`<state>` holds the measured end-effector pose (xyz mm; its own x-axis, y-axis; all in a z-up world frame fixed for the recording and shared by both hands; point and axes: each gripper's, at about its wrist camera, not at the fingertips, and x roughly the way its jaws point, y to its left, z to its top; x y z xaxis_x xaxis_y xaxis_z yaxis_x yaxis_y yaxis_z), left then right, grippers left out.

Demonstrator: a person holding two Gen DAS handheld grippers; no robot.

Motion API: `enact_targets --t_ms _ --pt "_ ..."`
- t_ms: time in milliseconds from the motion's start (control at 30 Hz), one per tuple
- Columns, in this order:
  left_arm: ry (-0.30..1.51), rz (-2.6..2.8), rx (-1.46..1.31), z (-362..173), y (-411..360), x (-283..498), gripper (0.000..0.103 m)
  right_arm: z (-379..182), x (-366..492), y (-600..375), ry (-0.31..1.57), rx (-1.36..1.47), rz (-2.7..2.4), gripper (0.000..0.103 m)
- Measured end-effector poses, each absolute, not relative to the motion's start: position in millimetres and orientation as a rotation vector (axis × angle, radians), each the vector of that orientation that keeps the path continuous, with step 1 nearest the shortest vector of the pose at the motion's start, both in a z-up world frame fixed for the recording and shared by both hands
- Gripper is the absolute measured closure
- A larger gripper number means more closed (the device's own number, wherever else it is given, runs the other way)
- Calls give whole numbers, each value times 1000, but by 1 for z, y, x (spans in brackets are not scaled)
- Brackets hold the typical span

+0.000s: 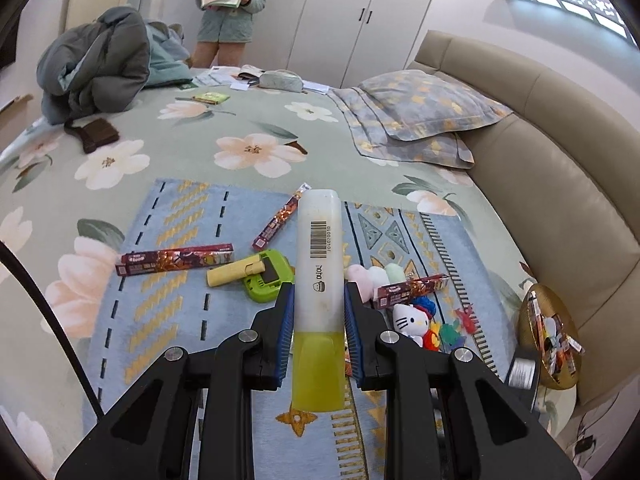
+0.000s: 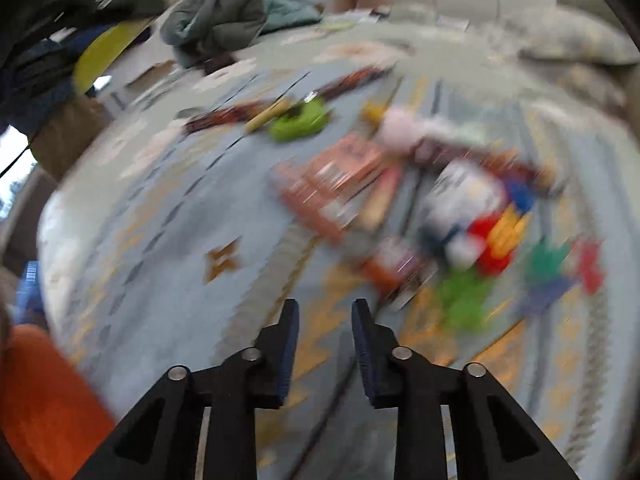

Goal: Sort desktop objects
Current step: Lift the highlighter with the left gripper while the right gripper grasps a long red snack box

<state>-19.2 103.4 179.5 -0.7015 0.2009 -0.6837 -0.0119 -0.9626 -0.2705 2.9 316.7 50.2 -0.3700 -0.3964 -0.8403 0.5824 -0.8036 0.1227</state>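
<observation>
Highlighter (image 1: 319, 280) clamped lengthwise between left fingers (image 1: 286, 320), cap end pointing away.

Yellow highlighter (image 1: 319, 280) clamped lengthwise, capped end forward, above blue mat (image 1: 168, 320)

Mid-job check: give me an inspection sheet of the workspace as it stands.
Surface: blue patterned mat on a floral bedspread.
Job's things: yellow highlighter with translucent cap held; green plastic gadget, long maroon boxes, white cat plush on the mat.
Clutter: gold bowl filled with items, at the mat's right.
Grippers: left gripper shut on the highlighter; right gripper empty, jaws slightly apart.
Cables: dark cable at left.
Surroundings: grey jacket, pillow, a person standing, reading.
</observation>
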Motion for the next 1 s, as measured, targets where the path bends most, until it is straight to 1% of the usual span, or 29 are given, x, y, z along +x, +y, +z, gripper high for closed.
enact_targets --t_ms 33,100,133,167,233,300,333,367,433,533,667,733,800,833,900,1000 --pt "-376 2770 -1160 179 103 -20 82 51 -2 314 278 1261 -2178 74" --pt "-371 2776 -1166 177 102 -21 82 47 -13 306 376 1251 -2175 68" --pt "-372 2780 -1164 177 102 -22 82 42 -20 303 431 1245 -2168 62" --pt "-370 2781 -1163 176 101 -22 82 37 -25 299 447 1249 -2156 56" --pt "-370 2783 -1165 175 99 -23 82 21 -36 298 432 1310 -2084 53" --pt "-383 2775 -1177 172 97 -26 82 23 -36 303 386 1280 -2088 53" --pt "-391 2771 -1181 172 97 -26 82 24 -33 304 362 1288 -2081 55" --pt "-404 2762 -1184 171 95 -26 82 26 -26 305 341 1294 -2081 67" --pt "-421 2753 -1178 172 93 -25 82 32 -8 304 320 1306 -2086 81" --pt "-420 2760 -1161 175 94 -22 82 40 31 305 298 1334 -2126 86" --pt "-427 2754 -1148 177 95 -21 82 43 77 323 300 1381 -2247 86" --pt "-426 2750 -1148 177 96 -20 82 41 88 332 267 1424 -2243 85" --pt "-423 2747 -1147 177 97 -21 82 38 93 331 252 1463 -2172 81" --pt "-419 2746 -1143 177 98 -21 82 39 92 328 280 1446 -2182 75" --pt "-406 2750 -1136 175 100 -21 82 44 87 319 323 1379 -2241 74" --pt "-345 2775 -1157 167 105 -25 82 40 70 305 267 1369 -2243 72"
